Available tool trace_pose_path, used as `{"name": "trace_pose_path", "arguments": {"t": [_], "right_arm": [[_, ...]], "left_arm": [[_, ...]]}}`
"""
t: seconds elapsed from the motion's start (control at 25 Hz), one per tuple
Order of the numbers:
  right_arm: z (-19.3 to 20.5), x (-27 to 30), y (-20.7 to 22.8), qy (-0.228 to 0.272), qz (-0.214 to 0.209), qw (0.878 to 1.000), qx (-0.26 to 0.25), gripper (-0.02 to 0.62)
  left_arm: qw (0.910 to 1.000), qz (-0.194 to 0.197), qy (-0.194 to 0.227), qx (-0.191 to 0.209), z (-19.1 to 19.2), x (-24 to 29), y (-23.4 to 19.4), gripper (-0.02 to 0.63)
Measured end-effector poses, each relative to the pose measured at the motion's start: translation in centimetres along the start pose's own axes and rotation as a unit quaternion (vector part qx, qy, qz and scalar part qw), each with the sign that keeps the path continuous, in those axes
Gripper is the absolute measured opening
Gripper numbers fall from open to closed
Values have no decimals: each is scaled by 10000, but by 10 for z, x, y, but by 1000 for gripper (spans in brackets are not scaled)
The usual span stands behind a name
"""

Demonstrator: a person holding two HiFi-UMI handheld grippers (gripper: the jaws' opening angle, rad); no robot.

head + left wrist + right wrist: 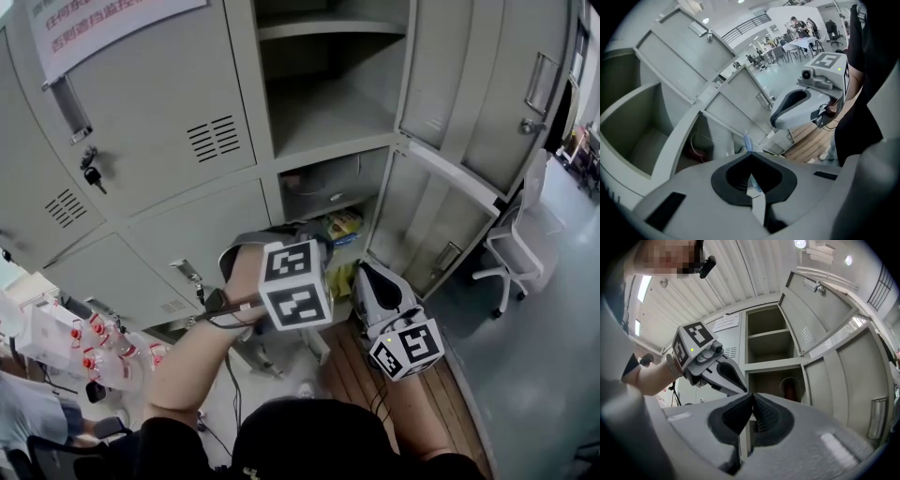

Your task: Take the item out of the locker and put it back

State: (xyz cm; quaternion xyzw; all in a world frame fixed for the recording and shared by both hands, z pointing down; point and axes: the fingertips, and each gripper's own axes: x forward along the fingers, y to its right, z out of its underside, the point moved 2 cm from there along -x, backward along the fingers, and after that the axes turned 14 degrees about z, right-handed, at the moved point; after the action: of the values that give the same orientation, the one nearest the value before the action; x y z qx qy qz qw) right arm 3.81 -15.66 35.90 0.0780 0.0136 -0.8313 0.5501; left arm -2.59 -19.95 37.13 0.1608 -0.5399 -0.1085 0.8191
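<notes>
office chair [514,246]: white, right | red-capped bottles [92,349], perhaps: lower left | wooden planks [352,359]: underfoot

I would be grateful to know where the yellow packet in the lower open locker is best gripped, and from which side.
Take the yellow packet by its front edge, coming straight in from the front. The locker walls close off its sides and back, and a shelf sits just above, so only the front is free. The shut left gripper must open first.
</notes>
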Motion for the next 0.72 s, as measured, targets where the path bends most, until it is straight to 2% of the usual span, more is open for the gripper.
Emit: {"name": "trace_pose_path", "arguments": {"t": [0.12,0.36,0.72], "right_arm": [[7,0,-2,-84,-16,10000,-35,-1],[20,-1,-6,-248,-64,9996,-120,-1],[56,-4,-14,-634,-154,9978,-122,-2]], "left_arm": [[9994,157,91,-284,20,18,13,6],[9950,122,539,-837,46,31,37,6],[9775,180,1026,-1834,89,61,66,6]]}}
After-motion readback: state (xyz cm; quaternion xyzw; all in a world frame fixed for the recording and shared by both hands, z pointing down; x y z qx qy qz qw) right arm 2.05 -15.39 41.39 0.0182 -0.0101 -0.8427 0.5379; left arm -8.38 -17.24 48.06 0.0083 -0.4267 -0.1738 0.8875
